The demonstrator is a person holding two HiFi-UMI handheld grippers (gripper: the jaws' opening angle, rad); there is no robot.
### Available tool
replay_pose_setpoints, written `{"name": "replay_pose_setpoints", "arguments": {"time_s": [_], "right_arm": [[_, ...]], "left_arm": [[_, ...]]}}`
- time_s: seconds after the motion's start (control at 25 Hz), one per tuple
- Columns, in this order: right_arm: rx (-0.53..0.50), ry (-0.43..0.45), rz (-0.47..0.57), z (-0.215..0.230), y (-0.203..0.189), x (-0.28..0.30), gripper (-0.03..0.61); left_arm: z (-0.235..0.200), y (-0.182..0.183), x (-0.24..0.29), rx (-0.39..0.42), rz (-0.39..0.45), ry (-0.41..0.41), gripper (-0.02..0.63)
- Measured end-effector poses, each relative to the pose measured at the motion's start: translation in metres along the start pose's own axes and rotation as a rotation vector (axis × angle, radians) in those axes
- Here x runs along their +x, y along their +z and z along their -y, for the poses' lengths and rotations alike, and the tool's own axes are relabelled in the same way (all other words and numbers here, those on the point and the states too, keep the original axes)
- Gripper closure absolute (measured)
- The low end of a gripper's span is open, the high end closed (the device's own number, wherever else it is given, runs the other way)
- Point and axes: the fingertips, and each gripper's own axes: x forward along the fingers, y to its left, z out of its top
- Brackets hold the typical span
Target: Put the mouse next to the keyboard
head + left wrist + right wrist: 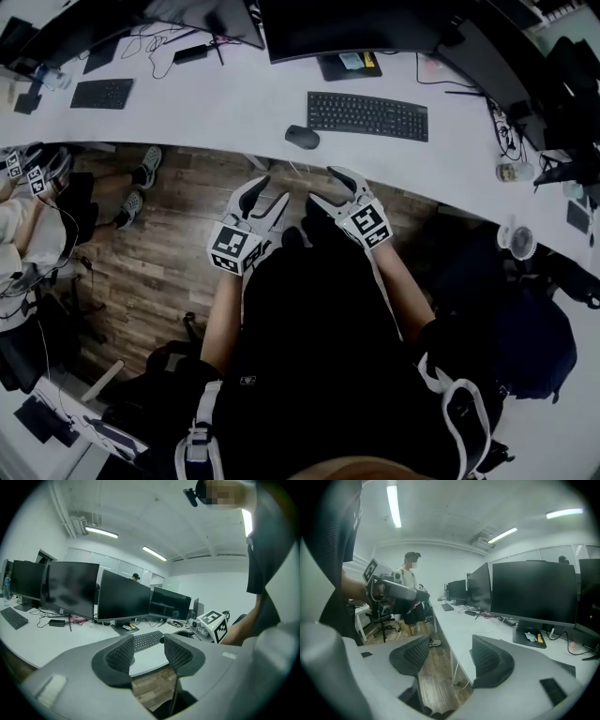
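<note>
Closest to us, below the keyboard (pixel 367 115) and out over the wooden floor (pixel 159 244), we hold both tongs short of the counter (pixel 234 103). The left tongs (pixel 272 192) stand with jaws apart and nothing between them, and their own view shows only counter edge and floor through the gap (pixel 149 651). The right tongs (pixel 326 186) are likewise spread and empty (pixel 449 656). Neither touches anything yet. On the counter, the mouse (pixel 302 137) lies near the keyboard's left end, a little apart from it and closer than the keyboard to the counter's front edge. We judge it light and rigid, with a smooth rounded shell that could slip out of a pinch taken high on the dome. We would therefore take it low across its two long sides, with modest pressure. We see no cord on it, though one could be too thin to show. Left of the keyboard the counter is bare for a good stretch, so there is room to slide or lift. The front edge just below the mouse is the hazard, as a nudge toward us could tip it to the floor. Right of the keyboard, cables (pixel 506 131) crowd the counter.
</note>
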Motion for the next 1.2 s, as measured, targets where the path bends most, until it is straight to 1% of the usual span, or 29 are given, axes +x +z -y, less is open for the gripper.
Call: {"name": "replay_pose_setpoints", "arguments": {"time_s": [0.16, 0.48, 0.88, 1.2], "right_arm": [[-0.006, 0.04, -0.029, 0.022, -0.004, 0.007, 0.291], [-0.024, 0.119, -0.029, 0.056, -0.001, 0.024, 0.291], [-0.014, 0.179, -0.053, 0.078, -0.018, 0.045, 0.292], [-0.008, 0.206, -0.096, 0.089, -0.036, 0.066, 0.291]], "left_arm": [[-0.008, 0.009, 0.017, -0.009, -0.004, 0.032, 0.414], [-0.02, 0.021, 0.049, -0.025, -0.015, 0.085, 0.414], [-0.034, 0.018, 0.069, -0.038, -0.033, 0.148, 0.414], [-0.043, 0.011, 0.074, -0.065, -0.051, 0.176, 0.414]]}}
